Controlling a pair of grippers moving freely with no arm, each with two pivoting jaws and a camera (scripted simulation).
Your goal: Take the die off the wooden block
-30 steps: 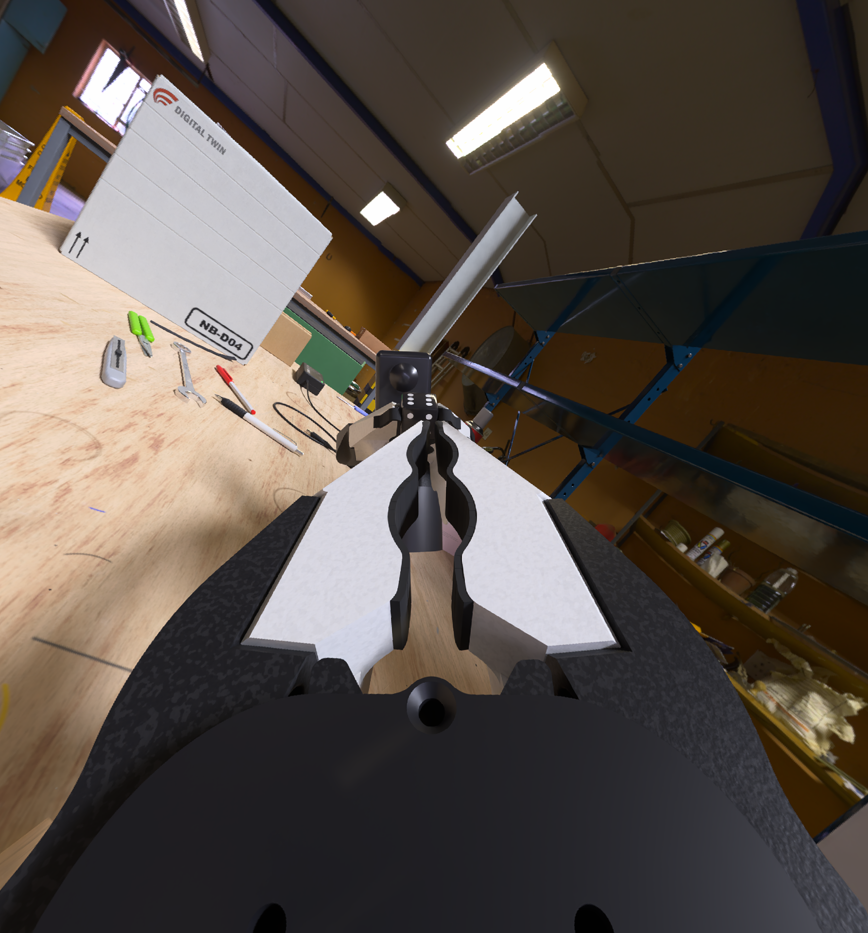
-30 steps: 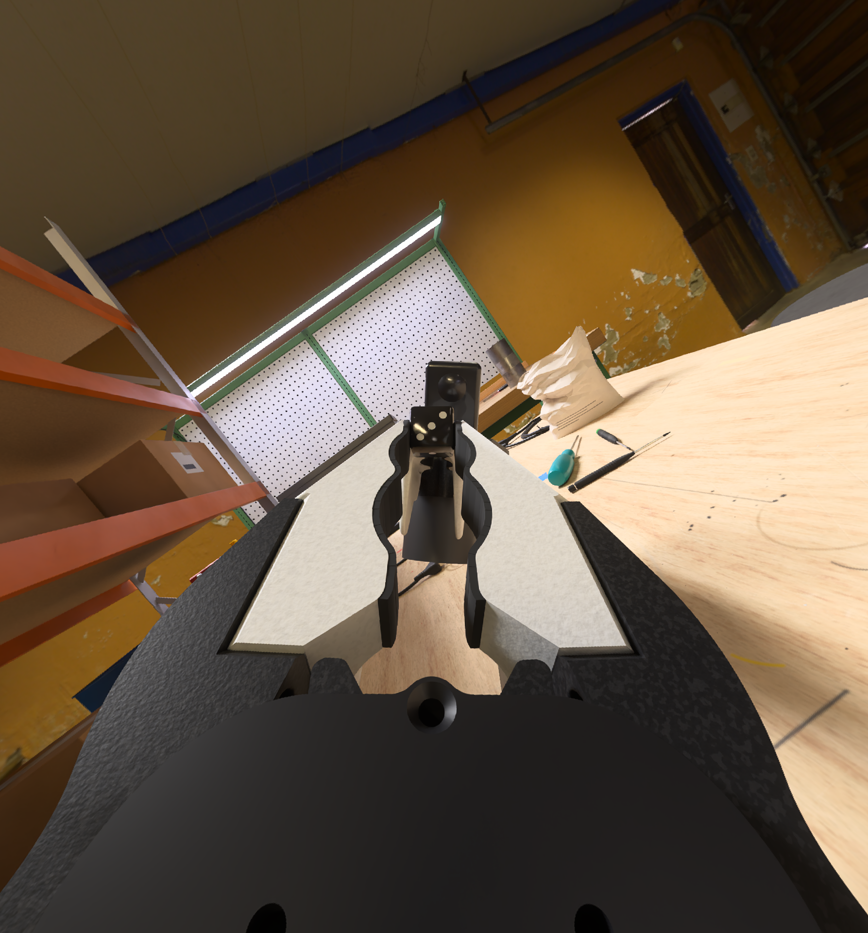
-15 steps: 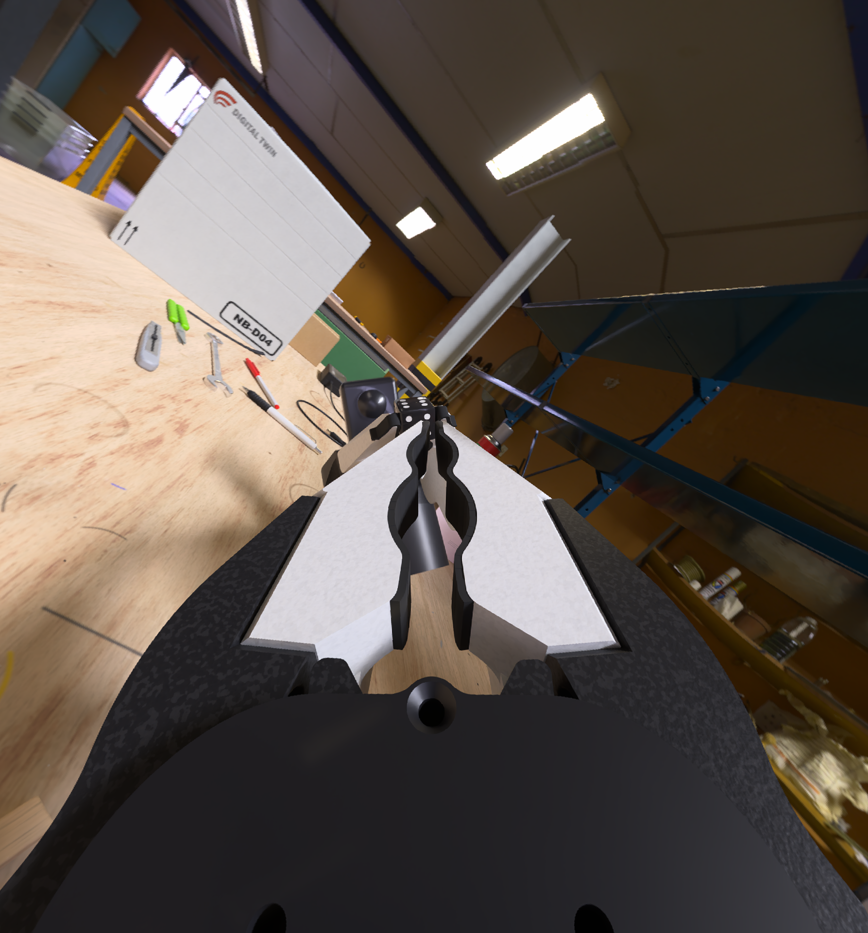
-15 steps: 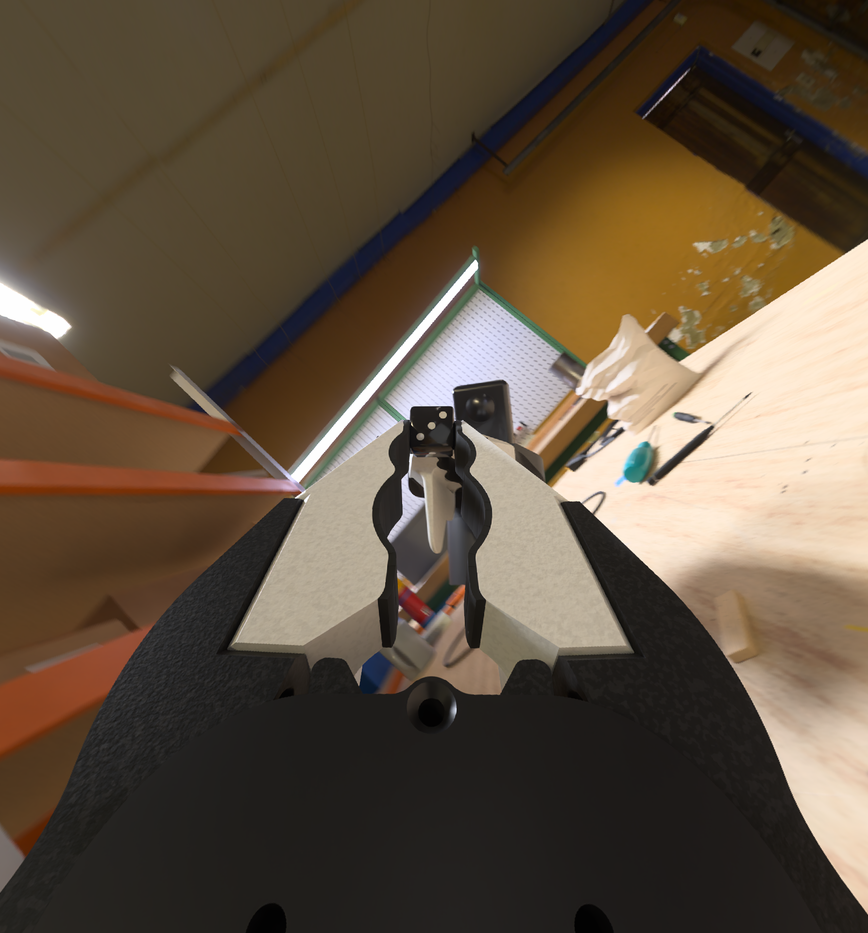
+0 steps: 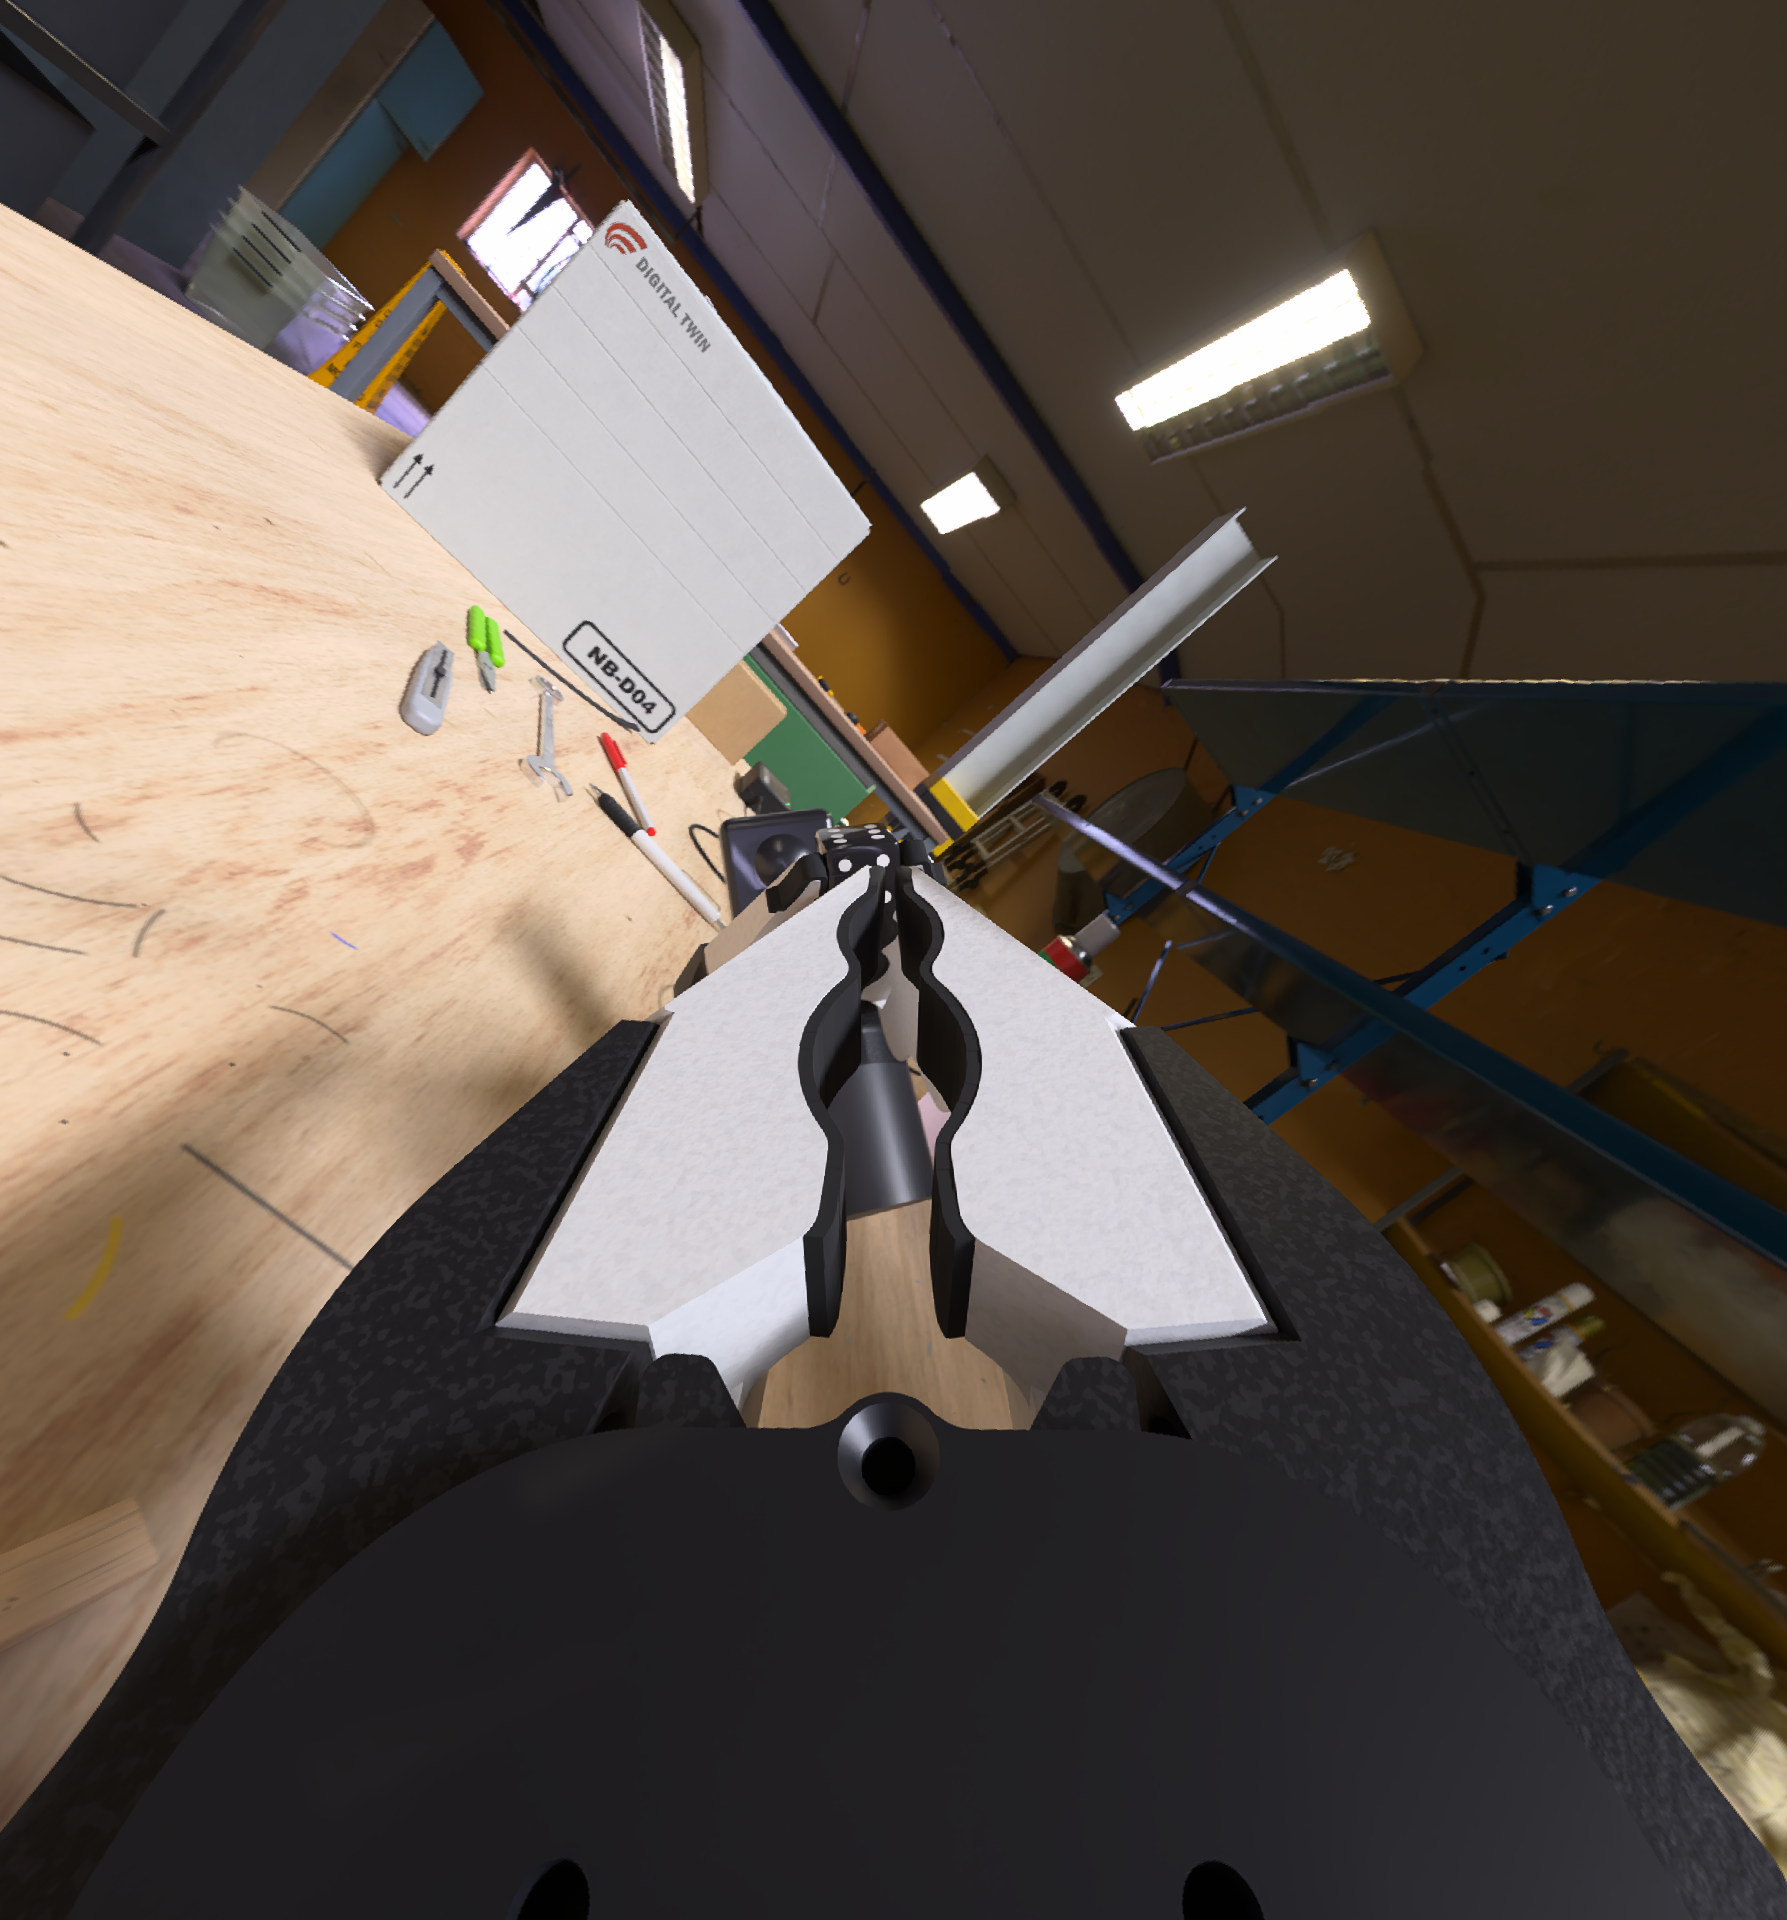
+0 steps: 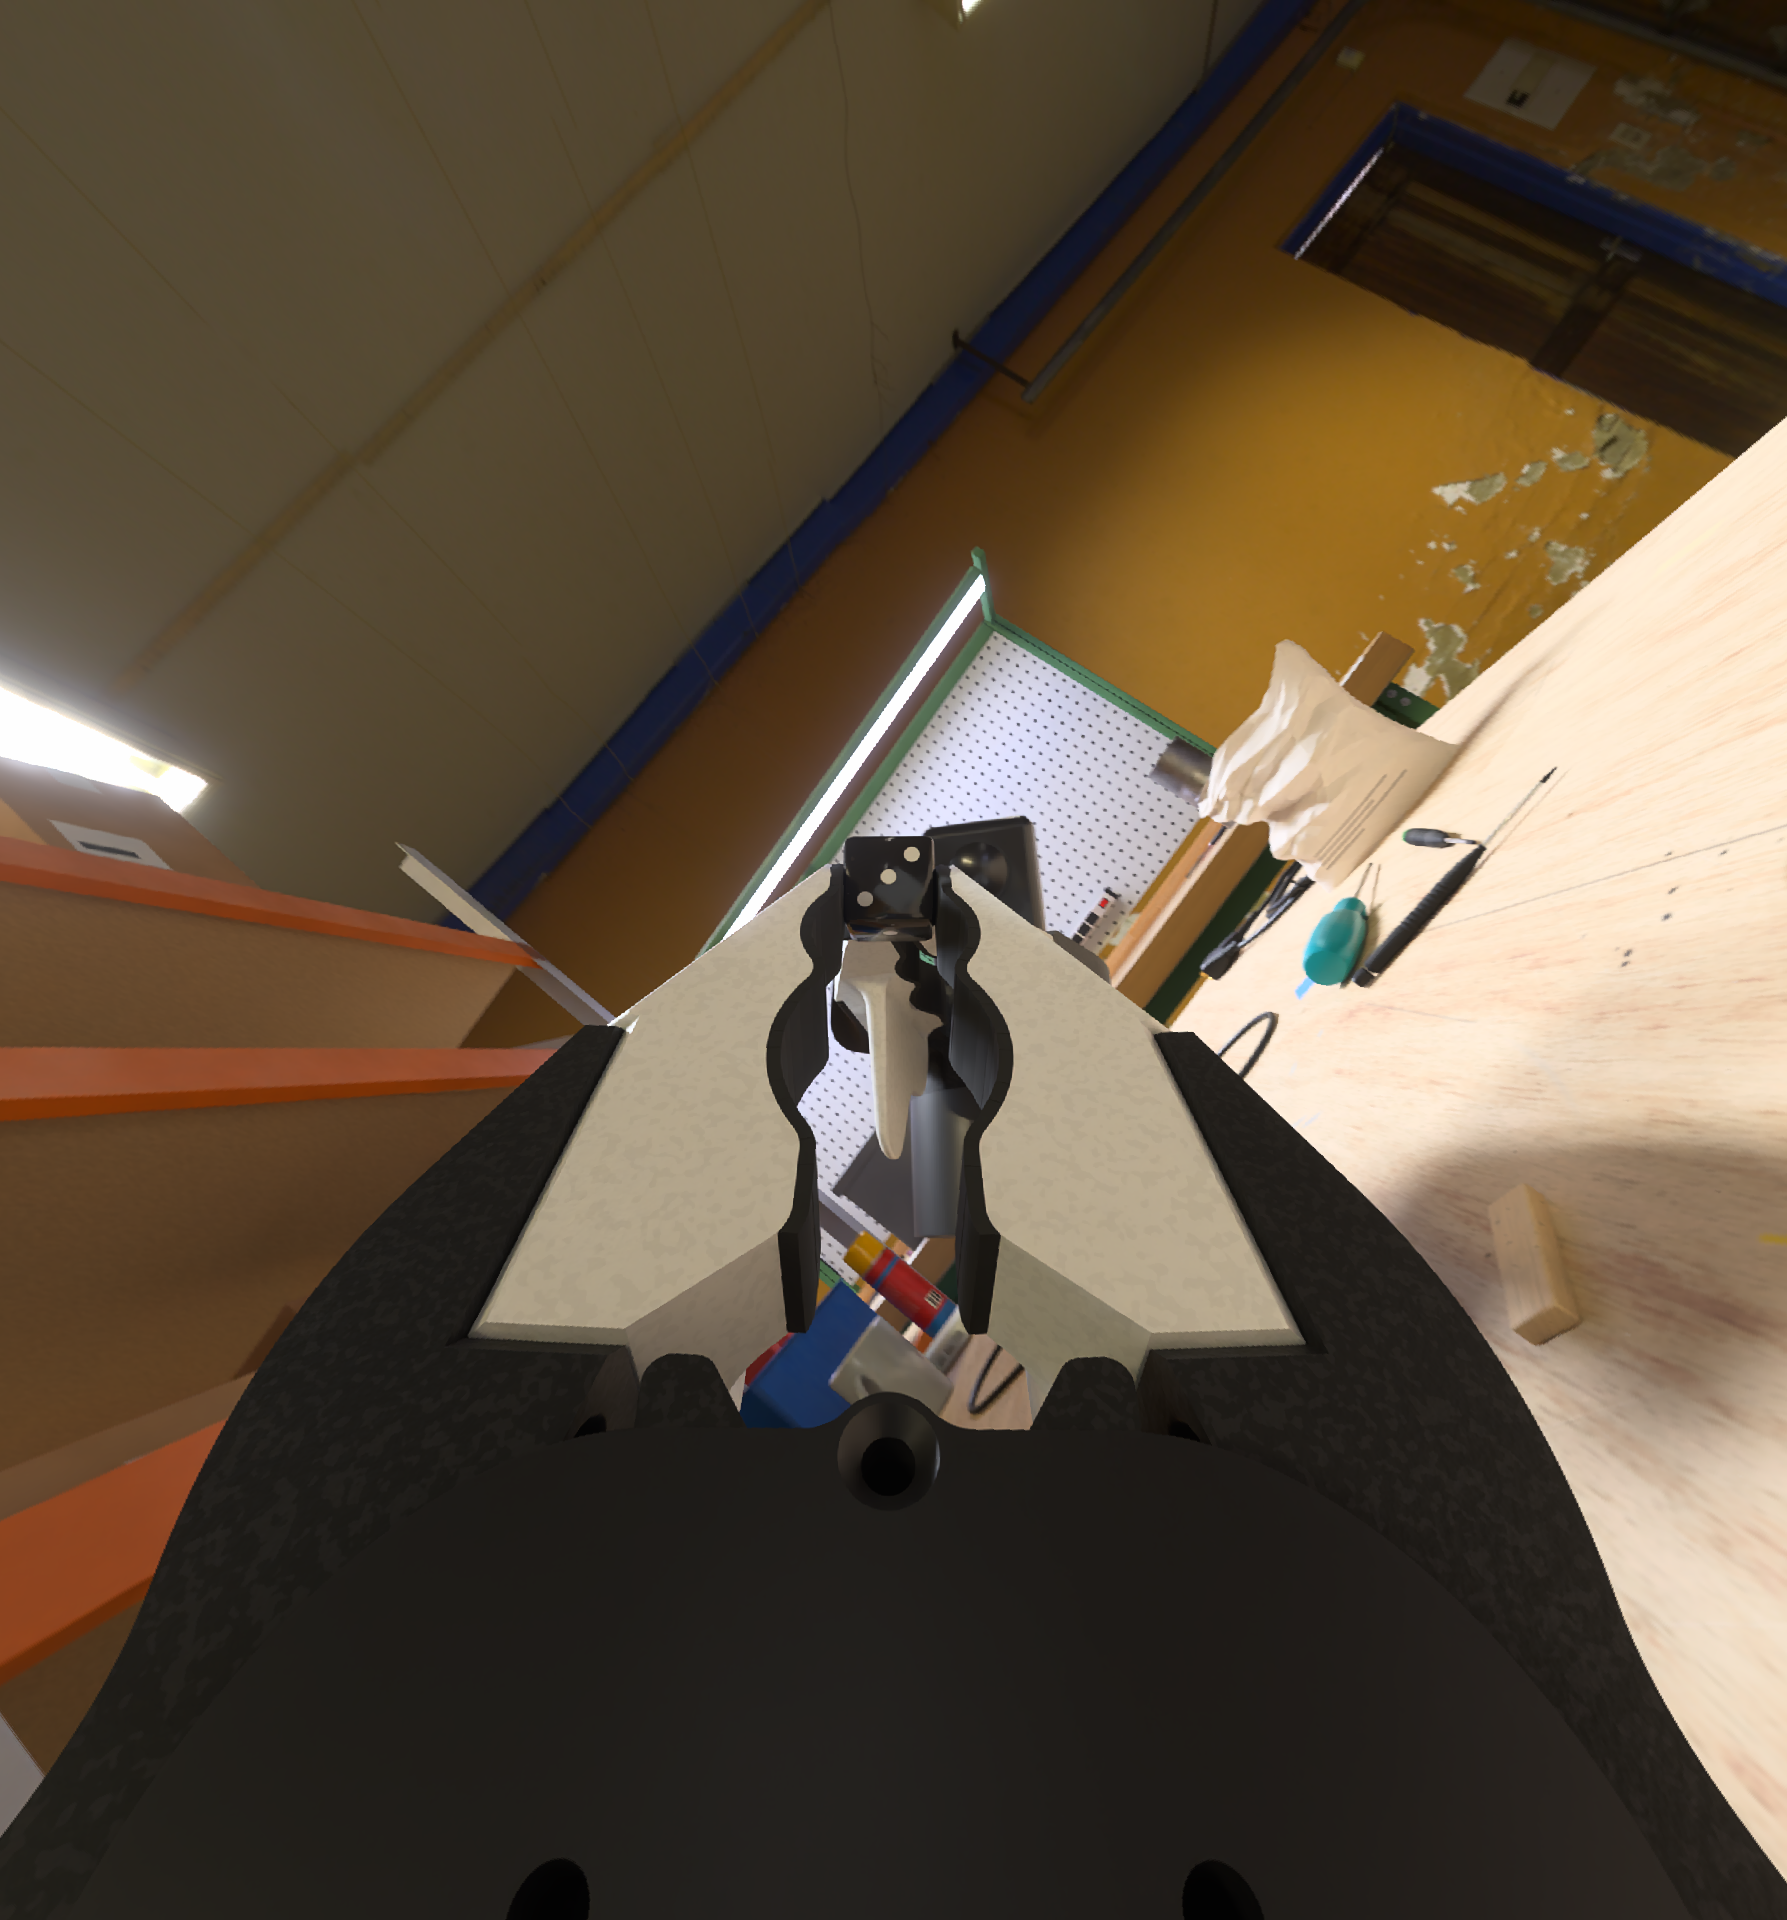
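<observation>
I read the right gripper (image 6: 887, 914) as clamped on the die (image 6: 887, 881), a black cube with white pips held between the very tips of the jaws, raised clear of the surface (image 6: 1647, 1039). The wooden block (image 6: 1538, 1262) lies flat on that surface, well apart from the die, with bare board on all sides of it. The left gripper (image 5: 884, 883) points at the die from the opposite side, its jaws drawn in to a narrow slit (tips just short of the cube). A crumpled paper bag (image 6: 1304, 769) stands at the far edge; I cannot tell its contents. Near it lie a teal screwdriver (image 6: 1336, 940) and a black pen (image 6: 1419, 914). In the left wrist view, a white panel (image 5: 619, 488) stands on the surface, with green pliers (image 5: 484, 639) and a spanner (image 5: 546, 738) beside it.
</observation>
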